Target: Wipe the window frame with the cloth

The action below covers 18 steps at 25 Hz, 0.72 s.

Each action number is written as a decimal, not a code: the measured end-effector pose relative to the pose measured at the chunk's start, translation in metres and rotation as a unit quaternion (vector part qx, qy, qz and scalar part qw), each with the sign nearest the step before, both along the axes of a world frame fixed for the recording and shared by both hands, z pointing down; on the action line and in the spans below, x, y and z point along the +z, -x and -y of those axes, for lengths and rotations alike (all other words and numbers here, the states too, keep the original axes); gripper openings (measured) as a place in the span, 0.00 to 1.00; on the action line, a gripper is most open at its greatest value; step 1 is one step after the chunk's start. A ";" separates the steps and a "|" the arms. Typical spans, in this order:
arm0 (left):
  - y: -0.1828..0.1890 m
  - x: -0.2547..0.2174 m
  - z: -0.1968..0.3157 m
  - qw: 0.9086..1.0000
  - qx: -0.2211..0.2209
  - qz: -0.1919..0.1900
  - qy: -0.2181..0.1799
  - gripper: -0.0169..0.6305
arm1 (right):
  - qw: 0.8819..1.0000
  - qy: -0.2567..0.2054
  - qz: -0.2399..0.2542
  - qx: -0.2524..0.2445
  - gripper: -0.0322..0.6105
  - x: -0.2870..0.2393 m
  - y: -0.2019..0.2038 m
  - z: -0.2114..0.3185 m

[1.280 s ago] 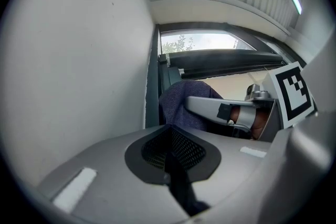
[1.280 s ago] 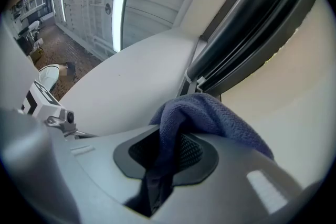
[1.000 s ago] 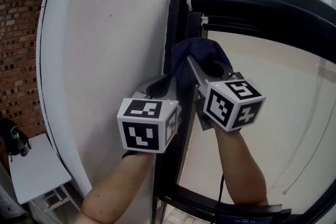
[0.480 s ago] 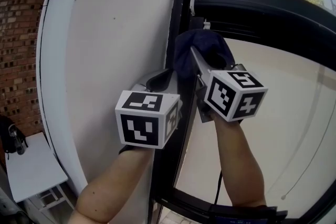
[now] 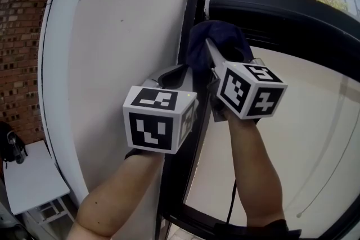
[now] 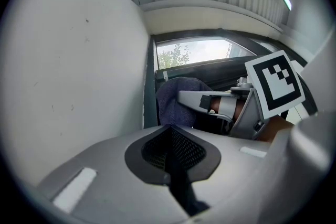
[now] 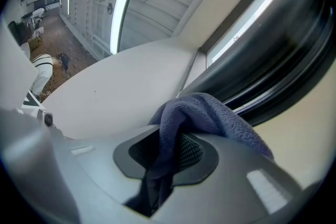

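Observation:
A dark blue cloth (image 5: pixel 216 42) is bunched against the black window frame (image 5: pixel 190 59), near its upper corner. My right gripper (image 5: pixel 211 54) is shut on the cloth and presses it to the frame. In the right gripper view the cloth (image 7: pixel 207 113) hangs out of the closed jaws (image 7: pixel 168 157) beside the frame (image 7: pixel 273 60). My left gripper (image 5: pixel 174 72) sits just left of and below it, close to the frame, shut and empty. The left gripper view shows its closed jaws (image 6: pixel 170 134), with the cloth (image 6: pixel 173 102) and right gripper (image 6: pixel 207 102) ahead.
A white curved wall (image 5: pixel 124 36) borders the frame on the left. The window pane (image 5: pixel 298 137) lies to the right, with the frame's thick top bar (image 5: pixel 281 8) above it. A brick wall (image 5: pixel 22 53) and a small white table (image 5: pixel 28 182) are at far left.
Both grippers have moved slightly up along the frame, and the cloth has slid up with the right one. Neither grip has changed.

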<state>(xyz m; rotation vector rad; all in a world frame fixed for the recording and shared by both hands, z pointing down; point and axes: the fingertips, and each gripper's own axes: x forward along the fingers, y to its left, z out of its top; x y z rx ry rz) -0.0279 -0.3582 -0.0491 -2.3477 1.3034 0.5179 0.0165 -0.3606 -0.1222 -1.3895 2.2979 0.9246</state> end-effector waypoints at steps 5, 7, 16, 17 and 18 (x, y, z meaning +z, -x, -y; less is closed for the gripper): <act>-0.003 -0.004 -0.003 1.000 0.006 0.001 -0.005 0.02 | 1.000 -0.002 0.009 0.004 0.15 -0.010 0.001 0.001; -0.005 -0.007 -0.002 1.000 0.007 0.002 -0.006 0.02 | 1.000 -0.002 0.008 0.004 0.15 -0.013 0.002 0.001; -0.007 -0.015 -0.006 1.000 -0.007 0.005 -0.017 0.02 | 1.000 -0.008 0.017 -0.016 0.16 -0.014 0.001 -0.004; -0.006 -0.015 -0.007 1.000 -0.008 0.005 -0.018 0.02 | 1.000 -0.009 0.017 -0.016 0.16 -0.014 0.002 -0.006; -0.006 -0.014 -0.008 1.000 -0.009 0.006 -0.019 0.02 | 1.000 -0.013 0.018 -0.015 0.16 -0.014 0.002 -0.008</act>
